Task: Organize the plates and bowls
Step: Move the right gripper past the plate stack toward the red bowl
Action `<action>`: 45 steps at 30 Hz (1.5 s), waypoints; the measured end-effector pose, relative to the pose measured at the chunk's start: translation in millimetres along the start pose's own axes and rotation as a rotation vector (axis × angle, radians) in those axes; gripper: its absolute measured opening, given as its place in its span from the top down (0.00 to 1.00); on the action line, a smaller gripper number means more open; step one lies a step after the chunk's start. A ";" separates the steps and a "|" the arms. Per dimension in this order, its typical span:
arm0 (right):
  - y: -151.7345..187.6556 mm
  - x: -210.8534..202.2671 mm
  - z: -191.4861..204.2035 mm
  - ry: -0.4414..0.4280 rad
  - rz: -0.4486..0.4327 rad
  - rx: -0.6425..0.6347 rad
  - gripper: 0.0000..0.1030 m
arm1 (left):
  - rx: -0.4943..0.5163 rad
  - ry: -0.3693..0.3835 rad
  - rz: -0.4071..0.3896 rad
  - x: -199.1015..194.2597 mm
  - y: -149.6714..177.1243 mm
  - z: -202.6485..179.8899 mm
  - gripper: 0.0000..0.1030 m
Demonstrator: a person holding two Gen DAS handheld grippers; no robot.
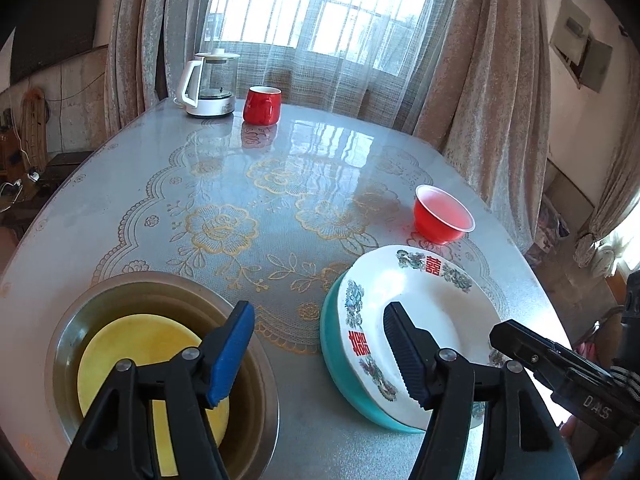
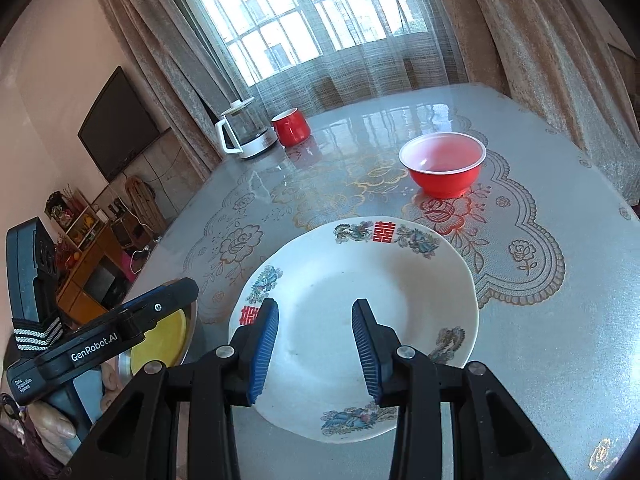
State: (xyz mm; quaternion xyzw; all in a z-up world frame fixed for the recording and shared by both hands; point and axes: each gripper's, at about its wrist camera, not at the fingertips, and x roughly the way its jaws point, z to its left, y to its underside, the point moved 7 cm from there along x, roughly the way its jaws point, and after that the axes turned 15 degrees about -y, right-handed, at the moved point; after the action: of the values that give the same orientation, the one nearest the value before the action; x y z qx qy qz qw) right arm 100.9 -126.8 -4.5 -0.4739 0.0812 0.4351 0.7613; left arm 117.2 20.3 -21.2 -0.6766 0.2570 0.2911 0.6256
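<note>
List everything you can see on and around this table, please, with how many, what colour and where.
Metal basin: one, silver, near left edge of the table.
Yellow plate: one, inside the metal basin.
White plate: one, red characters and floral rim, near side, resting on the teal dish.
Teal dish: one, under the white plate.
Red bowl: one, pale inside, beyond the white plate.
Red mug: one, far side, beside the kettle.
Kettle: one, glass and white, far left corner.
Table: one, grey with gold flower pattern.
Television: one, black, on the left wall.
Left gripper: jaws open, nothing between.
Right gripper: jaws open above the white plate.
</note>
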 end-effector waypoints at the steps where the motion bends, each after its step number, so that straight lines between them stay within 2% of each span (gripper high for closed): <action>1: -1.0 -2.2 -3.2 0.002 -0.001 0.003 0.62 | -0.004 0.005 -0.002 0.4 -0.3 -2.9 0.34; 5: -6.4 -11.6 -14.0 0.008 -0.010 0.010 0.62 | -0.021 0.082 0.031 0.7 0.2 -20.4 0.31; 7: -10.0 -15.0 -18.7 0.007 -0.013 0.014 0.63 | -0.024 0.096 0.046 1.0 1.2 -27.3 0.31; 17: -32.7 -35.0 -59.2 0.030 -0.039 0.062 0.63 | 0.020 0.013 0.095 14.7 2.0 -51.3 0.31; 20: -39.6 -37.8 -75.1 0.056 -0.041 0.076 0.63 | 0.026 0.019 0.097 18.0 -1.1 -61.5 0.31; 34: -62.6 -39.9 -128.1 0.059 -0.049 0.167 0.63 | 0.120 0.010 0.052 26.9 -24.1 -107.6 0.32; 45: -72.1 -36.5 -159.2 0.063 -0.052 0.213 0.63 | 0.146 0.021 0.080 46.7 -38.6 -136.3 0.33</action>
State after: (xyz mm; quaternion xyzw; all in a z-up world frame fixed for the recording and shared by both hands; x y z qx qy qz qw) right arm 177.9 -286.8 -23.6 -0.4058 0.1386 0.3891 0.8153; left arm 187.1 -111.4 -21.2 -0.6214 0.3110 0.2894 0.6583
